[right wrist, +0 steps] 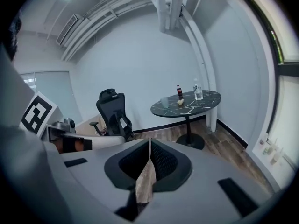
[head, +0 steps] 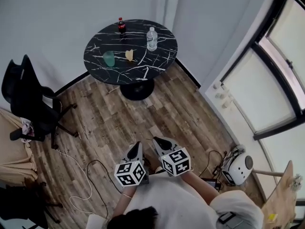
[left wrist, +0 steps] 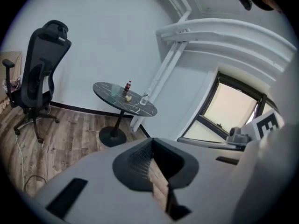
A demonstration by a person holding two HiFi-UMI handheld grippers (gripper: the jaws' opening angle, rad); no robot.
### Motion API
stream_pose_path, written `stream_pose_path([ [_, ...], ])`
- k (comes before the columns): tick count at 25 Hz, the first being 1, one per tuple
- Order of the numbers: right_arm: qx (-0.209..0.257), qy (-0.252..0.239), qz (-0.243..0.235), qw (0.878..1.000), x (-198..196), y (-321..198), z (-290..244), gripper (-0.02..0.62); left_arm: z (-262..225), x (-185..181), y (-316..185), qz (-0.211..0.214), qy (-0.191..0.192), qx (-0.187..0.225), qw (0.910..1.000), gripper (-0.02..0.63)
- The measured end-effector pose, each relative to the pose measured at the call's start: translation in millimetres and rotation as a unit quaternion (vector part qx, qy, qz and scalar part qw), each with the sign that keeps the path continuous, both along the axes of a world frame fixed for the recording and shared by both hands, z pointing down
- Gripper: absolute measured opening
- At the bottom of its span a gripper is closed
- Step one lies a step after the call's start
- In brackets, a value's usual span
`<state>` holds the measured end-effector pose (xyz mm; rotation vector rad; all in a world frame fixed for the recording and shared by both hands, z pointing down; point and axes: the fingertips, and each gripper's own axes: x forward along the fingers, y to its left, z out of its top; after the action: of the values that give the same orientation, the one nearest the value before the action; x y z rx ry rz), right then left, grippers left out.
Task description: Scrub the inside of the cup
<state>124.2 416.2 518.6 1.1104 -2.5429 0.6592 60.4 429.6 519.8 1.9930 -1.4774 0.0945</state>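
Well, scrubbing not begun: left tool [head: 136, 149] and right tool [head: 161, 142] both clenched, empty. The cup [head: 109, 58] sits on the worktop [head: 161, 56], well off at twelve o'clock, so walking over comes first, I'd say.

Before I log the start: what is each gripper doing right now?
Left gripper: closed, holding nothing.
Right gripper: closed, holding nothing.

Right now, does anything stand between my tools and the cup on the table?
Nothing visible does: bare floor lies between the left tool, the right tool and the table bearing the cup; the chair stands aside.
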Motion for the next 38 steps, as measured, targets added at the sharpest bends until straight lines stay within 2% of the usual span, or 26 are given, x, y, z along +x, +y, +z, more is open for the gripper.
stream_pose_path([
  [7,0.0,0.002,0.013,1.0,-24.4,-66.6,-4.5,0.035,1.4,-34.2,-70.5,0.003,0.014,-0.006,0.9999,0.009],
  [14,-0.016,0.008,0.041,0.999,-51.5,-124.7,-1.2,0.037,-2.7,-70.5,-132.2,0.024,0.0,-0.008,0.9997,0.009],
  [19,-0.069,0.051,0.066,0.994,-72.1,-150.2,23.9,0.037,-1.3,-103.6,-164.2,0.034,0.002,-0.012,0.9994,0.009],
  [24,-0.079,0.031,0.093,0.992,-90.7,-166.0,26.9,0.037,0.4,-123.6,-189.3,0.059,0.007,-0.011,0.9982,0.009],
  [27,-0.081,0.042,0.103,0.991,-98.7,-172.8,30.3,0.037,-4.0,-133.7,-201.1,0.068,0.003,-0.002,0.9976,0.009],
  [38,-0.092,0.041,0.096,0.99,-122.8,-183.2,29.2,0.038,-10.5,-168.9,-212.5,0.048,0.013,0.006,0.9988,0.009],
])
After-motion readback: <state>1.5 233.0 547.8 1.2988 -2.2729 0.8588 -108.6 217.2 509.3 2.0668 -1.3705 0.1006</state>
